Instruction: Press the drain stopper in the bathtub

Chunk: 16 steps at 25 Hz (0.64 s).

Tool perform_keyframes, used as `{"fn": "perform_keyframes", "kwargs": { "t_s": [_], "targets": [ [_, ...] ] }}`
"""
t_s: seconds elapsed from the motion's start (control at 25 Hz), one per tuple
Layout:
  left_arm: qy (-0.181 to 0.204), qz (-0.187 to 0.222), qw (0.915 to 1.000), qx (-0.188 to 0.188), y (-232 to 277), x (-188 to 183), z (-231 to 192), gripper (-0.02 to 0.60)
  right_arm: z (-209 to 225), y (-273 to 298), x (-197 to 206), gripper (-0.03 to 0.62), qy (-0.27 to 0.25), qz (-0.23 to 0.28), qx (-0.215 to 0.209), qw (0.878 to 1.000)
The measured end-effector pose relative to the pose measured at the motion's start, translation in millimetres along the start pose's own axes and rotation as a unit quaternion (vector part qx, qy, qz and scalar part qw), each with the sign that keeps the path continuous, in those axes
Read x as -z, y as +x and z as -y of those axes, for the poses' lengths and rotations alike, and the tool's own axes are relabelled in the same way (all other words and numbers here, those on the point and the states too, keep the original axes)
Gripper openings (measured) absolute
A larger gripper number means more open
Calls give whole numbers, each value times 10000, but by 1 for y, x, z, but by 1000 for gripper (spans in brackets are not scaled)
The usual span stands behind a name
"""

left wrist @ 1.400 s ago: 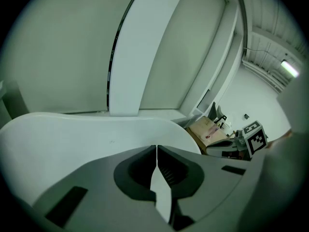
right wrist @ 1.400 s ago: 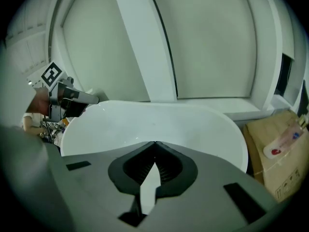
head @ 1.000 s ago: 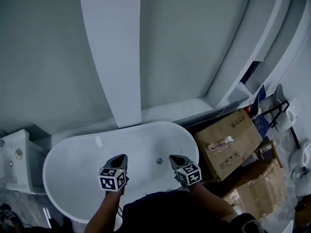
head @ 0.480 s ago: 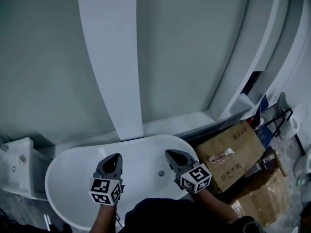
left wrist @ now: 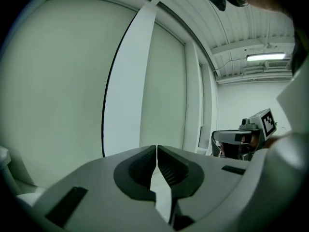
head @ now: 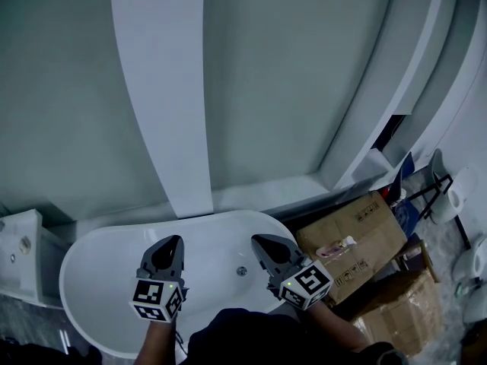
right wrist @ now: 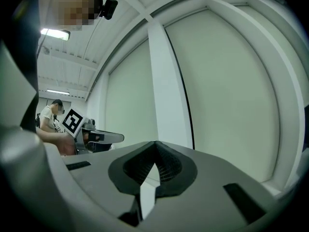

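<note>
One: Both our grippers hang over the tub (head: 99, 280) with nothing in them. The left gripper (head: 176, 239) has its jaws pressed together, and the right gripper (head: 256, 240) is closed tip to tip as well.

Two: And the stopper (head: 242, 271)?

One: Down on the tub floor, between the two and nearer our right.

Two: Then we'd press with the right. What worries us?

One: Neither gripper camera shows the tub, only wall (left wrist: 58, 81), so we'd be aiming by the head view alone. If we come down off-centre, the tip may slide off the small round stopper onto the slick floor, and it won't go down.

Two: A slanted push could do the same, or jam it sideways.

One: So we'd go straight down on its middle, firmly but not hard.
</note>
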<state>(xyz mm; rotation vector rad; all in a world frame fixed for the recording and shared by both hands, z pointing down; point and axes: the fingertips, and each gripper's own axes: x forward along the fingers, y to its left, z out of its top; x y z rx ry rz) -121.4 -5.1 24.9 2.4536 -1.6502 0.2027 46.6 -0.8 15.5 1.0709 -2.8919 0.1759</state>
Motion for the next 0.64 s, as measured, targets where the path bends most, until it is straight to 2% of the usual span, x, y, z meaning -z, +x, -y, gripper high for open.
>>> {"fn": "perform_keyframes", "kwargs": {
  "t_s": [0.4, 0.64],
  "targets": [
    [-110, -117, 9999, 52, 19, 6, 9, 24, 21, -6, 6, 11, 61, 6, 2, 10000],
    [163, -219, 9996, 37, 23, 7, 19, 23, 23, -3, 7, 11, 100, 9, -84, 9999]
  ]
}}
